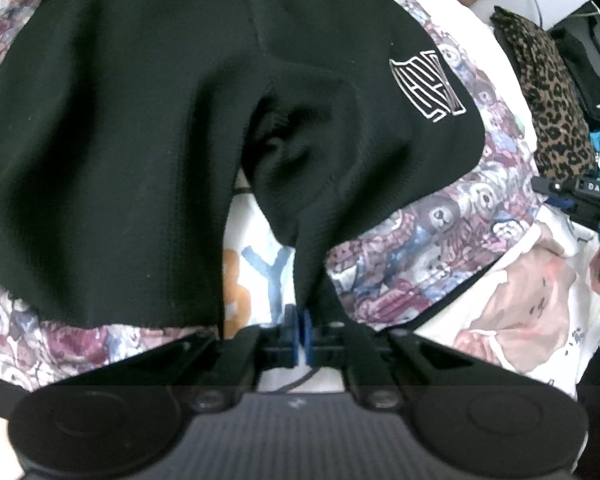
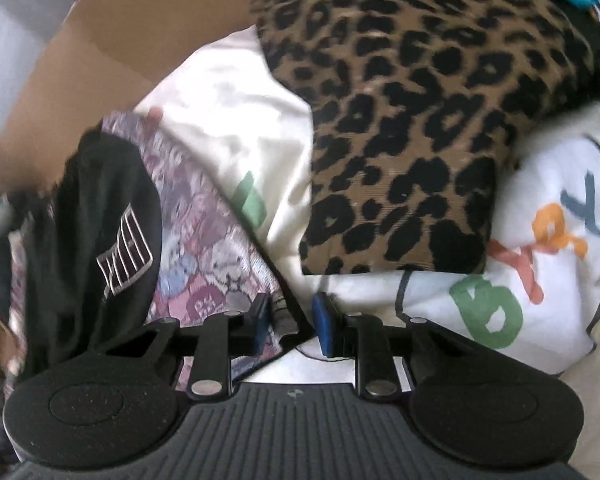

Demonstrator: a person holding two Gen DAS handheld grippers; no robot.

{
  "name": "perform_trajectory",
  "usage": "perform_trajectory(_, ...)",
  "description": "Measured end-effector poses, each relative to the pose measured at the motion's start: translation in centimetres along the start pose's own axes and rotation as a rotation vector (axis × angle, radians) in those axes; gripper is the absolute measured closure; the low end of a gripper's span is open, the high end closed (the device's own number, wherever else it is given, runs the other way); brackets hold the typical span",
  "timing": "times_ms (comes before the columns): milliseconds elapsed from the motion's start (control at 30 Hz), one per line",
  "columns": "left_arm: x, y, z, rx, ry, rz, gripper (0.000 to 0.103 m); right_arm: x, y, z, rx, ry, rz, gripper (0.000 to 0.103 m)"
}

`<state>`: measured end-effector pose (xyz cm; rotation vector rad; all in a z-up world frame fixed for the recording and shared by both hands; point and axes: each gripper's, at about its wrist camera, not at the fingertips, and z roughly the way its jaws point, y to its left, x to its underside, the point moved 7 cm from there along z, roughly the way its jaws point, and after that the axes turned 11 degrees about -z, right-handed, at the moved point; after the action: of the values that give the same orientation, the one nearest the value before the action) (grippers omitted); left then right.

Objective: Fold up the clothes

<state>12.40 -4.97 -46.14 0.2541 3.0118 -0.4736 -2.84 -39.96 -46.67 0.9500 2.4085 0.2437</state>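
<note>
Left gripper (image 1: 299, 330) clamped on a pulled-up hem corner of the black shorts (image 1: 112, 128), probably to lift that leg for a fold; the cloth runs taut from the blue pads up into the garment. Right gripper (image 2: 291, 322) with jaws partly apart over the edge of the patterned sheet (image 2: 204, 240), pads pressing on nothing I can make out. Shorts lie spread on that sheet, logo (image 1: 428, 88) outward; beyond them the white printed bedding (image 2: 500, 300), then a leopard pillow (image 2: 412, 120) further off
</note>
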Motion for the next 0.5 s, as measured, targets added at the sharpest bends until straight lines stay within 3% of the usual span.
perform_trajectory(167,0.1,-0.1,-0.6,0.01,0.006,0.007,0.101,-0.3,1.0,-0.1,0.012,0.024,-0.079,0.095)
perform_trajectory(500,1.5,-2.4,-3.3,0.101,0.033,0.111,0.102,-3.7,2.9,-4.7,0.072,0.007,-0.274,0.098)
